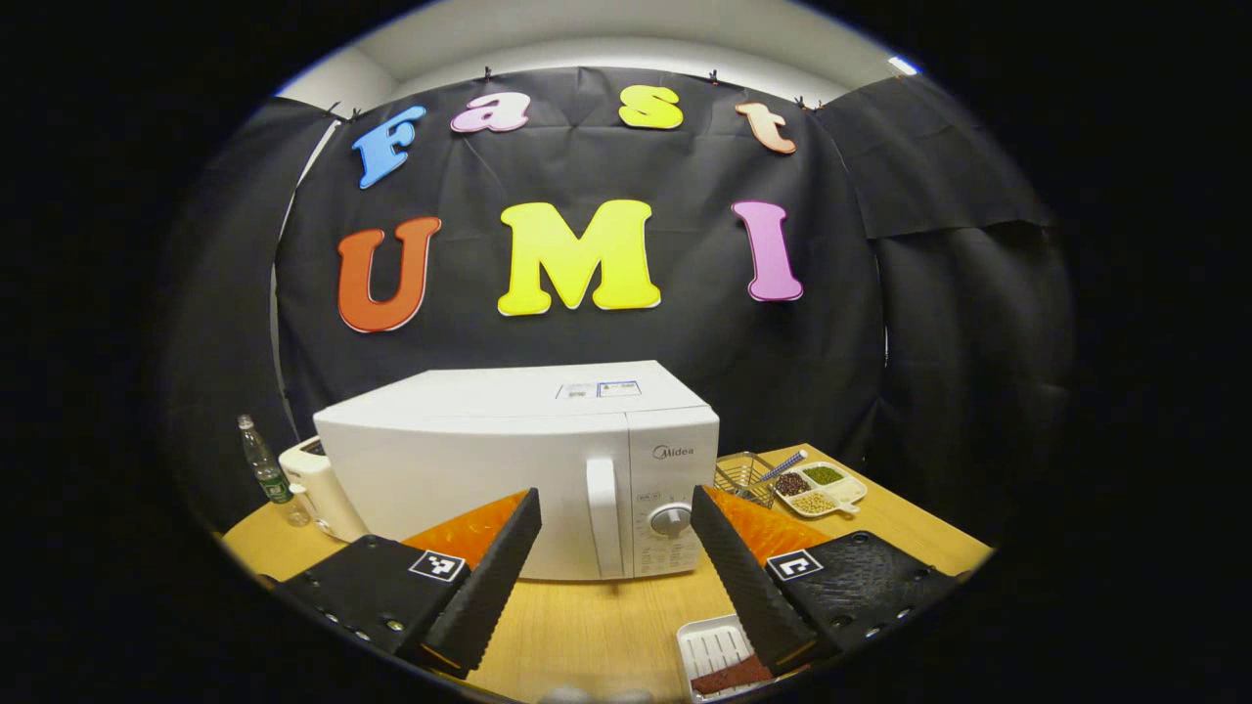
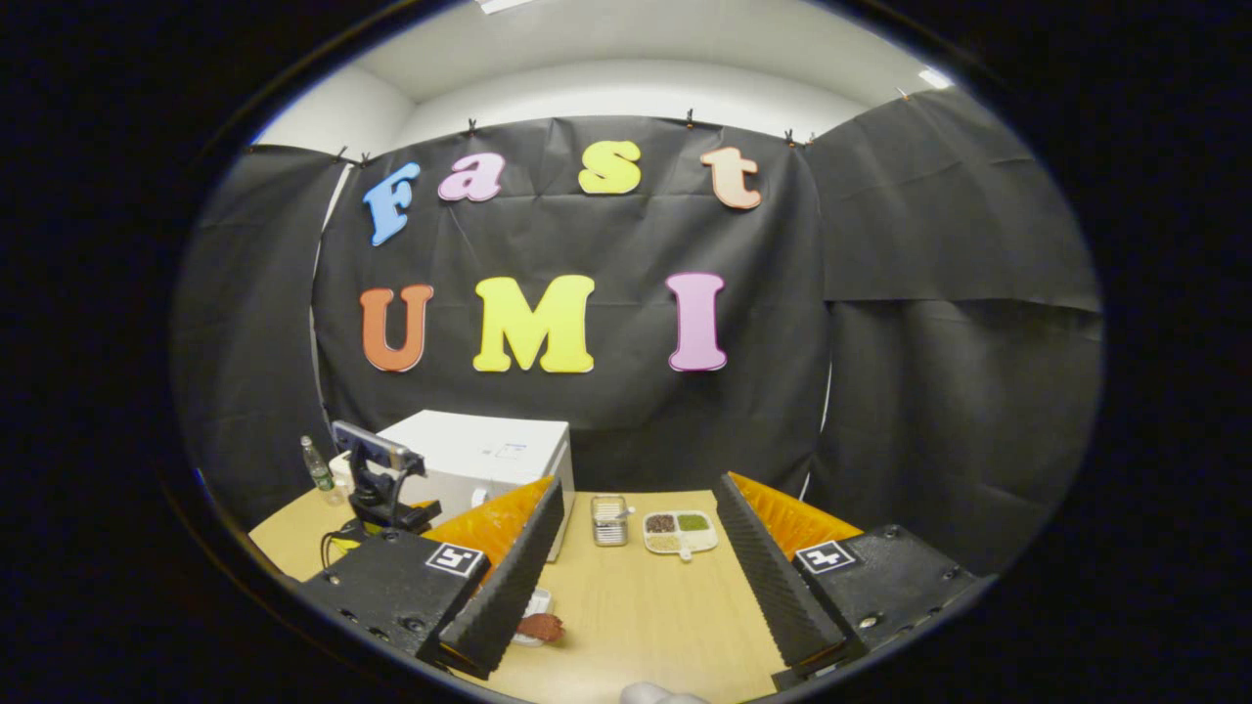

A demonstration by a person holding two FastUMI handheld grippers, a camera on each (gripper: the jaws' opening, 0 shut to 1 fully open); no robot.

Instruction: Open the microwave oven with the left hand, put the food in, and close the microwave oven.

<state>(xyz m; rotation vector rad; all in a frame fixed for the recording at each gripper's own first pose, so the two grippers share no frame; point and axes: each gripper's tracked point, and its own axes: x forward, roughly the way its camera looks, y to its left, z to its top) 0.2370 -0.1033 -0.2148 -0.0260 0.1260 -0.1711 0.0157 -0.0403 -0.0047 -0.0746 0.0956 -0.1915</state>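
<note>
Jaws apart before shut Midea microwave

1. The microwave stands on the table, at its far left part, door shut.
2. A toaster stands just left of the microwave; a bottle stands left of the toaster.
3. A wire basket stands right of the microwave, near it.
4. A divided dish lies just right of the basket.
5. A tray lies near, in front of the microwave's right end, with a piece of food on it.
6. In the right gripper view, the other gripper stands in front of the microwave, left side.
</note>
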